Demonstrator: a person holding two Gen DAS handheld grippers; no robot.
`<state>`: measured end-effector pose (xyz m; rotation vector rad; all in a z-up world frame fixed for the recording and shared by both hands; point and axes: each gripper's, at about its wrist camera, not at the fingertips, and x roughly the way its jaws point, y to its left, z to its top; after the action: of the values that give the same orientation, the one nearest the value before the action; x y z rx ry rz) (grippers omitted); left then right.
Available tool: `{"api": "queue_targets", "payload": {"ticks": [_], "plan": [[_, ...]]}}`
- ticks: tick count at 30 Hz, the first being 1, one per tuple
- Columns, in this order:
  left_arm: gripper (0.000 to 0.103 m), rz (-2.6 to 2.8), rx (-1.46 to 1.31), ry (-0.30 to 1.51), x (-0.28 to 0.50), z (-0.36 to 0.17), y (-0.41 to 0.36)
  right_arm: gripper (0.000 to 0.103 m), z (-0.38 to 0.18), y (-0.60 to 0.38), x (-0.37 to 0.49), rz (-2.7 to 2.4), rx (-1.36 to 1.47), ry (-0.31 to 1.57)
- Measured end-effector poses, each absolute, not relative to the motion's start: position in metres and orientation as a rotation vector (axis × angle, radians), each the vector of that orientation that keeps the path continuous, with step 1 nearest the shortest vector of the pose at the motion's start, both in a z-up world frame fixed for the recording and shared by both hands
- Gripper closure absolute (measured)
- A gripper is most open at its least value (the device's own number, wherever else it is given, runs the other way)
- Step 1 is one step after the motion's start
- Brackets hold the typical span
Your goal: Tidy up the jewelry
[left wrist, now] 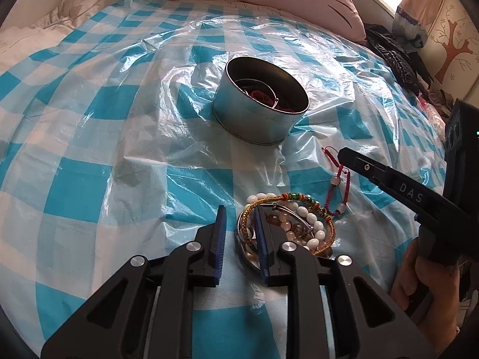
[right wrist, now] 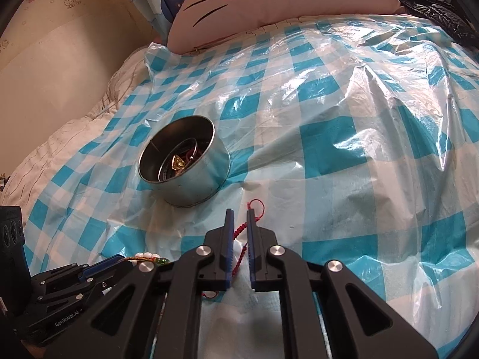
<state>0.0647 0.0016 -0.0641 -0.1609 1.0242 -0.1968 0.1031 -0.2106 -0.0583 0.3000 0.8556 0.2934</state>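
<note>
Left tool (left wrist: 239, 212) sits low over the bed, jaws apart at a narrow gap with nothing between them; its right finger (left wrist: 261, 224) pokes inside the pile of bracelets (left wrist: 299, 227) – white beads, a gold-green braided cord and a metal bangle lying together on the blue-checked plastic sheet (left wrist: 119, 119). Round tin (left wrist: 260, 104) stands upright on the sheet further up the bed, open top, with a metal ring and red cord inside; the right wrist view also shows a gold piece in it. Red cord bracelet (left wrist: 336, 182) with pale beads lies just right of the pile, between it and the tin. Right tool (right wrist: 239, 214) is over that red cord – jaws nearly together, cord running up between the fingers, but actual grip on it can't be confirmed. Pink cat pillow (right wrist: 284, 6) sits at the head of the bed.
</note>
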Motion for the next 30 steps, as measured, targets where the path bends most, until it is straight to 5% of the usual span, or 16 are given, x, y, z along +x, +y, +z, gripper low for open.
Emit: {"api": "queue_targets", "payload": {"ticks": [1, 6, 8, 9, 12, 28, 30], "plan": [[0.08, -0.195, -0.159, 1.023, 0.065, -0.064, 0.001, 0.05, -0.059, -0.209, 0.103, 0.285, 0.292, 0.856], [0.079, -0.216, -0.137, 1.021, 0.064, -0.064, -0.004, 0.046, -0.065, -0.201, 0.105, 0.265, 0.233, 0.879], [0.089, -0.219, -0.12, 1.003, 0.062, -0.061, -0.007, 0.06, -0.069, -0.197, 0.106, 0.276, 0.218, 0.9], [0.092, -0.222, -0.117, 0.989, 0.06, -0.059, -0.008, 0.078, -0.069, -0.195, 0.106, 0.285, 0.21, 0.902], [0.097, -0.23, -0.109, 0.952, 0.055, -0.052, -0.01, 0.094, -0.067, -0.191, 0.103, 0.303, 0.192, 0.893], [0.097, -0.218, -0.173, 0.898, 0.055, -0.043, 0.004, 0.096, -0.042, -0.214, 0.093, 0.319, 0.309, 0.746], [0.087, -0.209, -0.205, 0.921, 0.058, -0.047, 0.01, 0.096, -0.042, -0.214, 0.093, 0.319, 0.314, 0.752]]}}
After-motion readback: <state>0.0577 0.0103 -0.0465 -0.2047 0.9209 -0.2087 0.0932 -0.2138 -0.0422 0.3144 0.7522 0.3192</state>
